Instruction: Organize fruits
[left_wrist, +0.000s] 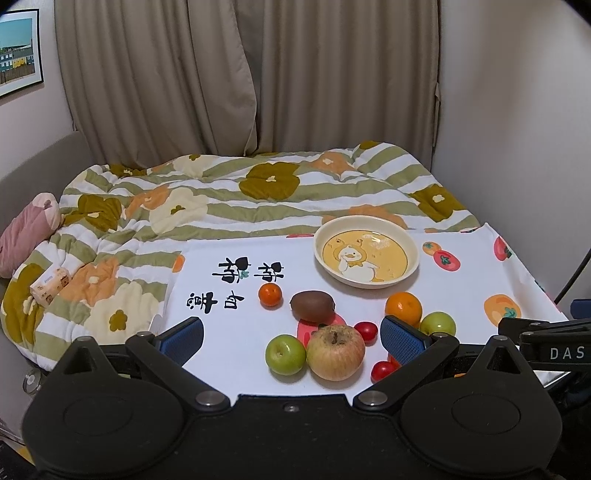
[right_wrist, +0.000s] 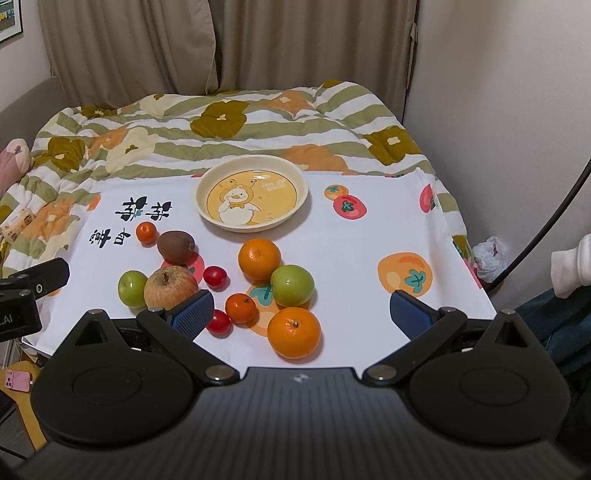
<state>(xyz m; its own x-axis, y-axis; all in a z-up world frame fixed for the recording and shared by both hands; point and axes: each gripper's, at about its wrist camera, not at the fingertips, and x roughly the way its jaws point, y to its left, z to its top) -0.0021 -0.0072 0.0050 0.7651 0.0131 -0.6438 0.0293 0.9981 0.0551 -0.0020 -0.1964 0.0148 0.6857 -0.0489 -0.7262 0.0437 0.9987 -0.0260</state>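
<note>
- Left wrist view: the left gripper has both blue-padded fingers spread wide and holds nothing; it hovers at the near edge of the white cloth.
- Landmark: the duck plate sits empty at the far side of the cloth. All fruit lies on the cloth, nearer the camera than the plate.
- Nearer than the plate, from far to near: a small mandarin, a kiwi, an orange, then a red apple touching a green apple.
- A second green apple and two cherry tomatoes are partly hidden behind the right finger.
- Only this view shows a tissue pack on the floral quilt, left of the plate.
- Right wrist view: the right gripper is likewise fully spread and holds nothing.
- Only this view shows a second orange nearest the camera, and a second small mandarin, both well nearer than the plate.
- This view also shows a pink phone at lower left and a white sleeve at right.
</note>
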